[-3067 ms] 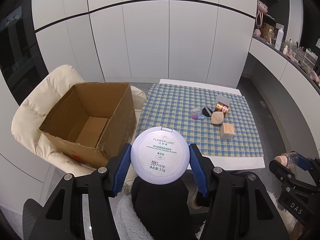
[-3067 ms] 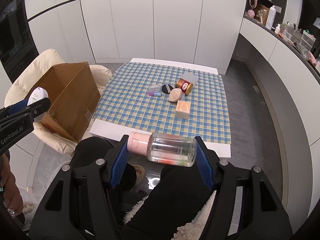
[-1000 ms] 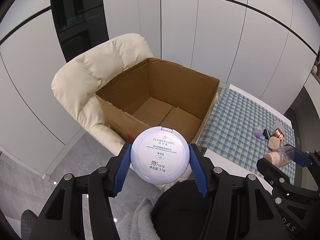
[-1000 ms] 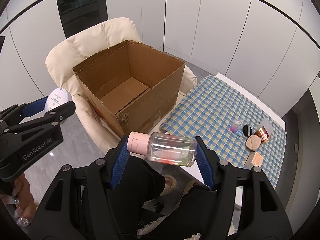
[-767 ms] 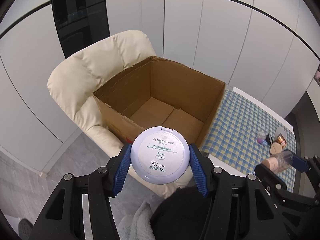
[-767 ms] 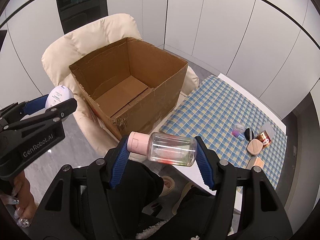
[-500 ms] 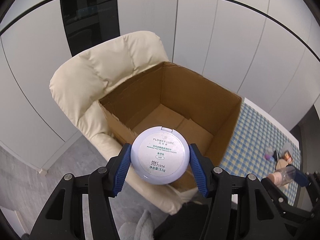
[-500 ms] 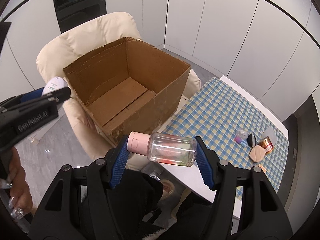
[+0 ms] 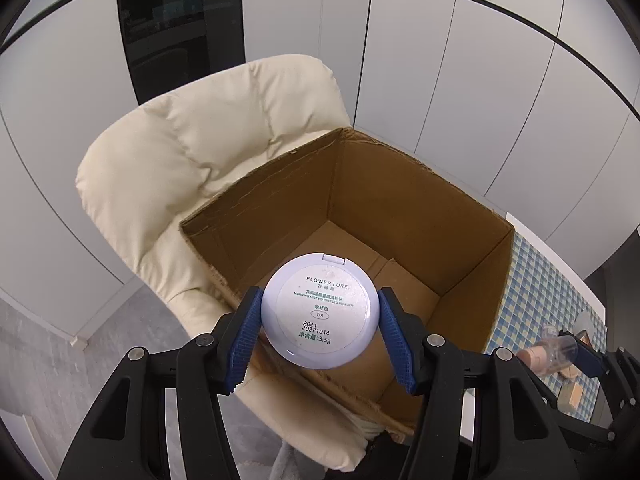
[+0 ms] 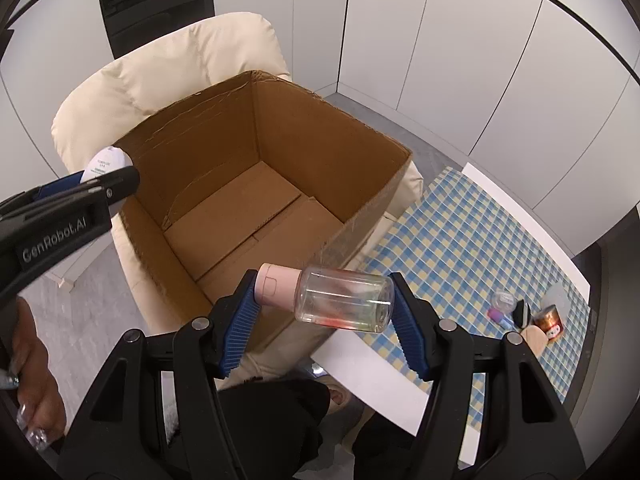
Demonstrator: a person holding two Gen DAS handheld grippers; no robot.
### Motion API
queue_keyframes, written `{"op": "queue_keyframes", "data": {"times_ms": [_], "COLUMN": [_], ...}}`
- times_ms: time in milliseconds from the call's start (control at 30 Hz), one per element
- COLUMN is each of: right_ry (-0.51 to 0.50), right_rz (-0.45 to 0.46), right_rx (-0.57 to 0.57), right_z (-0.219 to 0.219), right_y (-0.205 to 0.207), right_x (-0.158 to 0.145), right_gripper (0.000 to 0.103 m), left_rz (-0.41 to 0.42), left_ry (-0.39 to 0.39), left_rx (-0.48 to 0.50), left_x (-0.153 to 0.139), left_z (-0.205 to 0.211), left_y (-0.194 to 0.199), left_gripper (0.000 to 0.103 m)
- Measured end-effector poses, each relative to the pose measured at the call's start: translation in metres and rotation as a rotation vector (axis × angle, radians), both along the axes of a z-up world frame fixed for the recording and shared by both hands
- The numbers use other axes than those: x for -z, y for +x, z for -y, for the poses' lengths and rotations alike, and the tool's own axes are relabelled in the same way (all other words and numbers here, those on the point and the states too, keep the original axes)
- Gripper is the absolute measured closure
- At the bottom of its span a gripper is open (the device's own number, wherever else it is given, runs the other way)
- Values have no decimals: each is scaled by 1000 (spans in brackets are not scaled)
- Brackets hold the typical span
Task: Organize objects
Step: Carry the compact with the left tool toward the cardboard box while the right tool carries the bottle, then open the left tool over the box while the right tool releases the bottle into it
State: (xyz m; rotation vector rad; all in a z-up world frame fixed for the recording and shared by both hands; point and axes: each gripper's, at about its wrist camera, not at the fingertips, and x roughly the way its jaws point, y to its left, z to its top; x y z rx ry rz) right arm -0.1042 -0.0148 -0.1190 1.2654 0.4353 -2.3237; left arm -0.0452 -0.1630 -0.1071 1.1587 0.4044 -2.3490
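Note:
My left gripper (image 9: 320, 314) is shut on a round white powder compact (image 9: 320, 310) and holds it above the near rim of an open cardboard box (image 9: 404, 216). The box stands empty on a cream armchair (image 9: 192, 148). My right gripper (image 10: 325, 303) is shut on a clear bottle with a pink cap (image 10: 332, 296), lying sideways between the pads, over the box's near right corner (image 10: 344, 224). The left gripper with the compact (image 10: 106, 166) shows at the left of the right wrist view.
A table with a blue checked cloth (image 10: 460, 240) stands right of the box. On it lie a small jar (image 10: 504, 300), a black sponge (image 10: 524, 312), a beige puff (image 10: 534, 340) and a copper tin (image 10: 550, 322). White cabinet doors (image 9: 440, 60) line the wall behind.
Both grippers have moved left from the table and closer to the box, each still holding its object. The box now fills the middle of both views.

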Motion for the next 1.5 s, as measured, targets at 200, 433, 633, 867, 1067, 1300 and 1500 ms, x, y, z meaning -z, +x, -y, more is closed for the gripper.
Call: {"op": "queue_keyframes", "data": {"times_ms": [200,433,633,867,1067,1300,1500], "right_ry": [0,4,13,9,1,20,-31], "right_rz": [14,16,44,49,49,-77,-42], "right_rx": [3,-26,-45,-45,-40,-89,-88], "right_z": [14,37,48,49,47,51,48], "right_y": [-25,-44,-50,-51,-52,-40,-44], "right_x": [13,26,42,45,44,30,27], "right_gripper": [37,37,37,37,37,8,8], "left_rz": [24,51,71,77,76,56,48], "left_ry": [-17,3,10,18,14,52,21], "left_rx": [-11,-23,-24,-20,-10,13,-7], "left_x": [11,29,38,39,38,35,31], "left_z": [12,25,28,30,28,31,33], "left_y": [-16,-31,-35,-36,-35,-34,-29], "left_gripper": [45,45,45,45,45,10,10]}}
